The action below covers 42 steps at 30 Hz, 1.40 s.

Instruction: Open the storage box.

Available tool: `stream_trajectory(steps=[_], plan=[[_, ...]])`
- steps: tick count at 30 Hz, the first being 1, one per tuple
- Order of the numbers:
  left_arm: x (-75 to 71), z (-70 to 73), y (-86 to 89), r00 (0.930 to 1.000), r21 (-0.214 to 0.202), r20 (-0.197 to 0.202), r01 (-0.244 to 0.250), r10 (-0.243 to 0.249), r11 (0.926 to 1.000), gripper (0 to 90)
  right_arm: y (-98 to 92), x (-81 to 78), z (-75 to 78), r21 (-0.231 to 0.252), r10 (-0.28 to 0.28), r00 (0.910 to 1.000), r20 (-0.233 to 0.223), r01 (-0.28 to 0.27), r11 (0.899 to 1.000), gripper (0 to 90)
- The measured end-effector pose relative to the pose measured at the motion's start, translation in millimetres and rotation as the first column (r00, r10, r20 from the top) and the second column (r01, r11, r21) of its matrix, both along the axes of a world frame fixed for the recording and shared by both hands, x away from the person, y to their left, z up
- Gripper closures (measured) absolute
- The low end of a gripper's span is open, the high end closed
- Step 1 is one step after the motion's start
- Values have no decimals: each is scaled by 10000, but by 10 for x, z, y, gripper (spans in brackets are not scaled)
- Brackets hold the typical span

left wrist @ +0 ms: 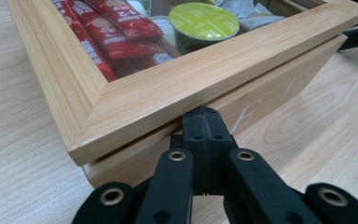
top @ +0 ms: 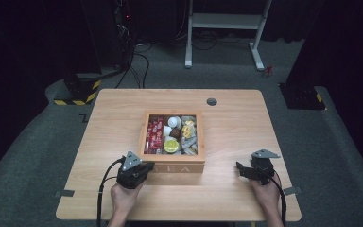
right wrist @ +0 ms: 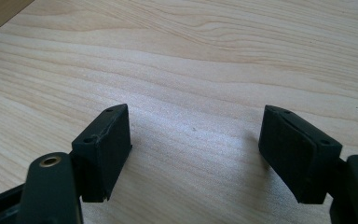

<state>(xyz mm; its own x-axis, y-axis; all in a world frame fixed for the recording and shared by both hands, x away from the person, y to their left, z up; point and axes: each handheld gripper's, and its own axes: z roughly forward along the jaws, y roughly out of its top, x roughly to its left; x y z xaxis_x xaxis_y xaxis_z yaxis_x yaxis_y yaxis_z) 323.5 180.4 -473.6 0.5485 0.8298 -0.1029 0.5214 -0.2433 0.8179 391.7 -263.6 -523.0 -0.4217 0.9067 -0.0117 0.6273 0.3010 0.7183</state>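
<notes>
the tea box (top: 174, 138) sits mid-table (top: 236, 123), squared to the edges, its lettered front wall facing the person; it is close to square, so no long axis stands out, though the red sachets (top: 155, 136) inside run front to back. its framed glass lid (left wrist: 177, 88) lies level on top. the left gripper (top: 144, 168) has its jaws clenched together, tips at the seam under the lid's front left corner. the right gripper (top: 240, 169) rests well apart to the right, jaws released over bare wood.
</notes>
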Motion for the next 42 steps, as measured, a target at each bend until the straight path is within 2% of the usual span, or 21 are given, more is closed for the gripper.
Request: stream_trajectory(steps=[14, 18, 27, 30, 34, 37, 41, 42], plan=[[8, 31, -2, 10000, 53, 16, 26, -26, 10000, 900, 1, -1, 0, 12, -22, 10000, -10, 22, 10000, 250], [20, 44, 12, 10000, -192, -27, 25, -25, 9998, 900, 1, -1, 0, 9, -27, 10000, -9, 27, 10000, 250], [48, 140, 5, 10000, 41, 21, 73, -73, 10000, 900, -2, 1, 0, 2, -7, 10000, 13, 7, 10000, 252], [64, 156, 8, 10000, -158, 36, 48, -47, 9999, 900, -1, 0, 0, 10, -24, 10000, 2, 24, 10000, 252], [93, 200, 1, 9999, 89, 54, 159, -160, 9998, 900, -1, 0, 0, 24, -26, 10000, -6, 26, 10000, 253], [97, 229, 2, 9999, -111, 78, 77, -76, 9999, 900, -2, 1, 0, 7, -8, 10000, 14, 8, 10000, 254], [121, 248, 12, 9999, -81, 123, 35, -34, 10000, 900, -2, 1, 0, 21, -9, 10000, 9, 9, 10000, 255], [139, 249, 21, 10000, -290, 36, -7, 8, 9996, 900, -2, -1, 0, 3, -45, 10000, 24, 45, 10000, 263]])
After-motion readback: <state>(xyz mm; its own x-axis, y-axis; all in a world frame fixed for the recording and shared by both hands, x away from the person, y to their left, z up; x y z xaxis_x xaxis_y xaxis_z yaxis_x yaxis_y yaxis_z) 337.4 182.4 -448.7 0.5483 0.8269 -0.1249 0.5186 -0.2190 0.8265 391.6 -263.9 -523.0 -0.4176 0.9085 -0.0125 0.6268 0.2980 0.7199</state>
